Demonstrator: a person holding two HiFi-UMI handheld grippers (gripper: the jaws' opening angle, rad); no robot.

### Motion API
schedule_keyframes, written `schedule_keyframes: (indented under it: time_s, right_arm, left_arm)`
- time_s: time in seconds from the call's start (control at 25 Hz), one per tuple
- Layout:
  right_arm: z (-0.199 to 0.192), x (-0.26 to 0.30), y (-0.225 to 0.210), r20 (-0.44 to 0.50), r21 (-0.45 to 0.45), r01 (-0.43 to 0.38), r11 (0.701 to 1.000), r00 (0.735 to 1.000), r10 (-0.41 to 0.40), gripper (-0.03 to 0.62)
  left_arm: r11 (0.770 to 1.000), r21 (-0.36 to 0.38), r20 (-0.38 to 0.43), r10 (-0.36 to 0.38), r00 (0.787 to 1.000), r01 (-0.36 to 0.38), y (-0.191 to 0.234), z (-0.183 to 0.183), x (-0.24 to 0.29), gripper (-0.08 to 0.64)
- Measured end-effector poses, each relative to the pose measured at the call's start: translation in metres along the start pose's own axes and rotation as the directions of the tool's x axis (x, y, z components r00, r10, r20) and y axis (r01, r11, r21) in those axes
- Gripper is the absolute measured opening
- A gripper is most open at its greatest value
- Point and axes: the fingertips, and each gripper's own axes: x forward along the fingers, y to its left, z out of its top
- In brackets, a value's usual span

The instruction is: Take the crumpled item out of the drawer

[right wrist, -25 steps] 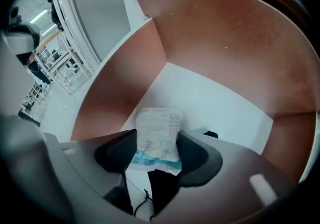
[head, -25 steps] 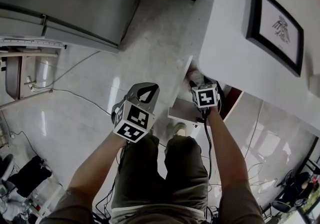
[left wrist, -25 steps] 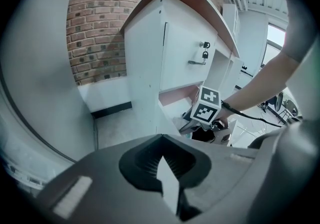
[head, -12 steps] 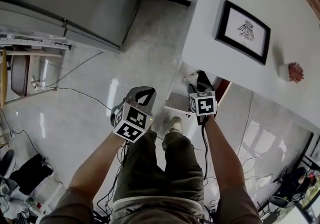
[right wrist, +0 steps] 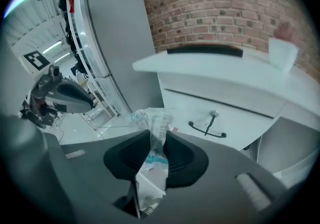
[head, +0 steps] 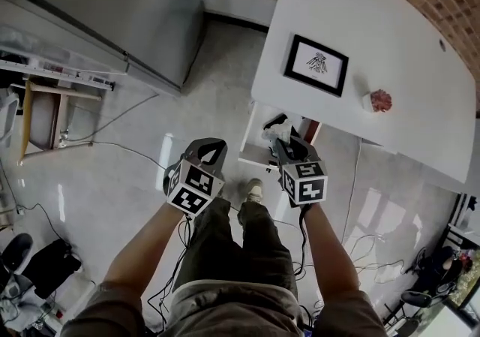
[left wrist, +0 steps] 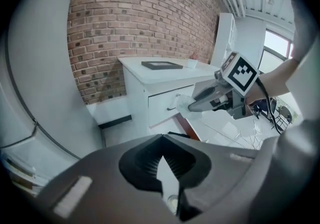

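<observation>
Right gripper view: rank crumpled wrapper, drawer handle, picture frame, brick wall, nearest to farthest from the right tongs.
1. Crumpled wrapper, clamped in the right tongs.
2. Drawer handle, ahead, slightly right.
3. Picture frame, higher, farther back.
4. Brick wall, behind everything.

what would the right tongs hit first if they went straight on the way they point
Most likely the white drawer front, near its dark handle. The right tongs, shut on the crumpled wrapper, point at the cabinet's face with nothing else between. Depth is hard to judge.
</observation>
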Motion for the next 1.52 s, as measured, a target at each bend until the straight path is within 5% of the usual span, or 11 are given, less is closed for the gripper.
schedule_keyframes:
  time_s: [0.44, 1.0, 1.52]
  right_arm:
    - [0.109, -0.157, 0.037, 0.209, -0.059, 0.02, 0.998, 0.978, -0.007, 0.12]
    - [0.221, -0.311, 0.101, 0.466, -0.121, 0.012, 0.993, 0.884, 0.047, 0.122]
    - [0.256, -0.407, 0.133, 0.59, -0.143, 0.028, 0.989, 0.805, 0.063, 0.124]
  left_arm:
    - [1.0, 0.015, 0.152, 0.024, 0.988, -0.027, -0.022, 0.096, -0.105, 0.0]
    - [0.987, 0.08, 0.394, 0.099, 0.914, -0.141, -0.027, 0.212, -0.25, 0.0]
    - [0.982, 0.111, 0.513, 0.073, 0.855, -0.151, -0.042, 0.262, -0.327, 0.0]
